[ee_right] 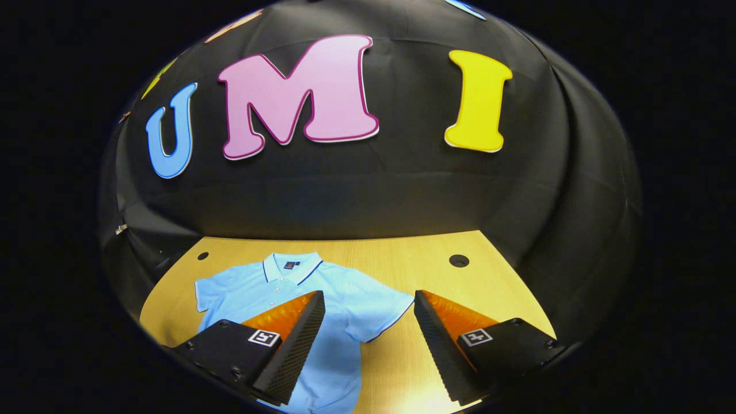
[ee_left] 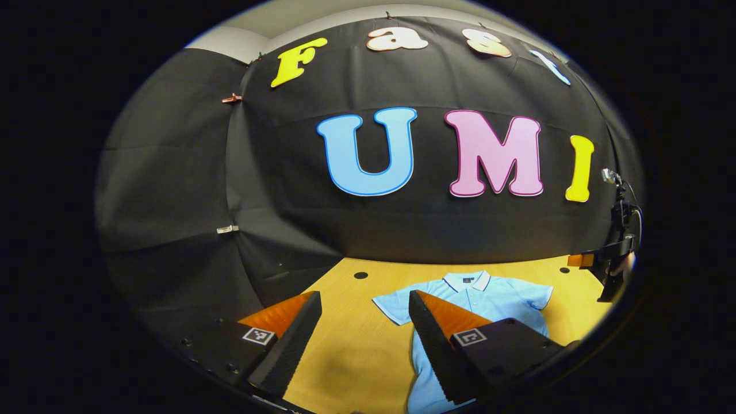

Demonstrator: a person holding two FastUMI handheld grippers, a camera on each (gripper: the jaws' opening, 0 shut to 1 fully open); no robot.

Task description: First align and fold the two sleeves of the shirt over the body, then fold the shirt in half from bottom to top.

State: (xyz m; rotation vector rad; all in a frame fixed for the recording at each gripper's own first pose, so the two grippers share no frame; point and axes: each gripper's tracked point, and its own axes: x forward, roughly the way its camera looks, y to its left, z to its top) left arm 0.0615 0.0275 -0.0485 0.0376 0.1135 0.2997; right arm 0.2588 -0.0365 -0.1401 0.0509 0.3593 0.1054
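The light blue polo shirt lies flat on the table, sleeves spread. Both grippers, left and right, hover above it, jaws released, grasping nothing.

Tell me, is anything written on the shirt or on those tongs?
Neck label inside the shirt collar: too small to read.
Square markers on the left tongs and right tongs: black-and-white patterns, no words or numbers.
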